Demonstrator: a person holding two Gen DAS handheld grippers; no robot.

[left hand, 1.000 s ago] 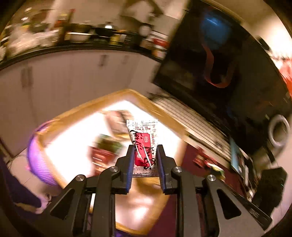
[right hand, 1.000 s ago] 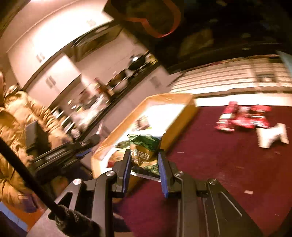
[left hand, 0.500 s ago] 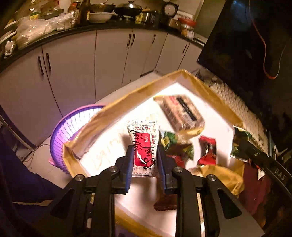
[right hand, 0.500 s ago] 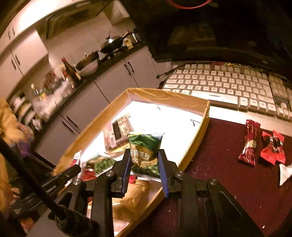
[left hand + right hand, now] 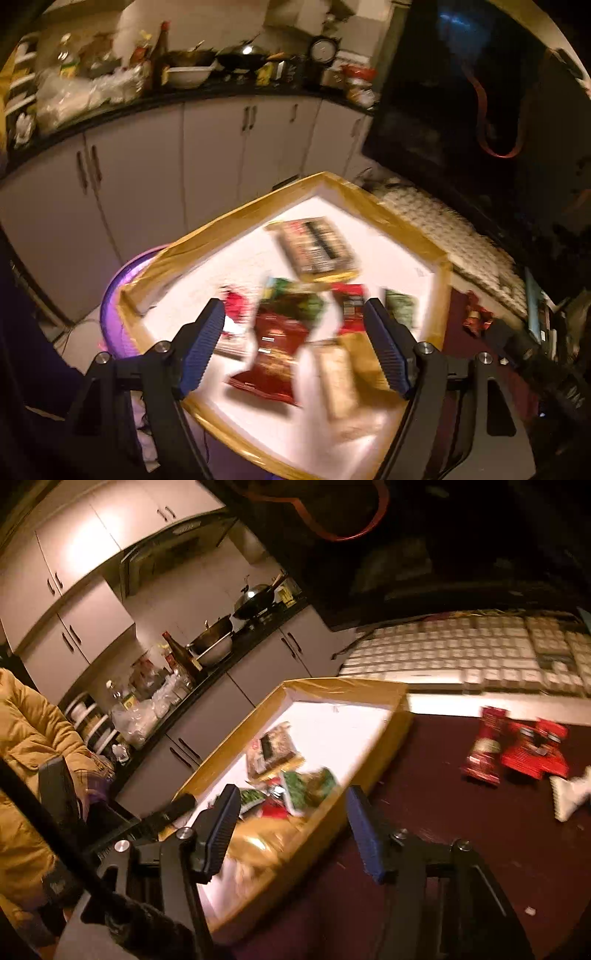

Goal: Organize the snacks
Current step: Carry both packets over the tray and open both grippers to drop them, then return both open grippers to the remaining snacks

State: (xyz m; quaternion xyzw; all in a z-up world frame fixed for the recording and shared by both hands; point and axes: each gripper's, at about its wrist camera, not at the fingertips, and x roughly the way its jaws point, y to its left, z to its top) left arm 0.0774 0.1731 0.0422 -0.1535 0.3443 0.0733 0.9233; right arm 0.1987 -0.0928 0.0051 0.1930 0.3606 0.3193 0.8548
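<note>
A shallow box (image 5: 354, 192) with tan taped walls and a white floor holds several snack packets. My left gripper (image 5: 295, 347) is open and empty above the box, over a dark red packet (image 5: 273, 354). A brown striped packet (image 5: 317, 247) lies farther back. In the right wrist view my right gripper (image 5: 291, 830) is open and empty above the box's near wall (image 5: 325, 812); a green packet (image 5: 306, 786) lies in the box beyond it. Red packets (image 5: 517, 749) and a white packet (image 5: 569, 794) lie on the maroon table.
A white keyboard (image 5: 480, 653) lies behind the box below a dark monitor (image 5: 480, 110). A purple basket (image 5: 118, 295) stands on the floor beside the box. Kitchen cabinets and a cluttered counter (image 5: 184, 77) are behind. A person in a yellow jacket (image 5: 29, 757) stands at the left.
Both grippers have opened. The left let go of the red and white packet and the right let go of the green packet; both packets now lie in the box.
</note>
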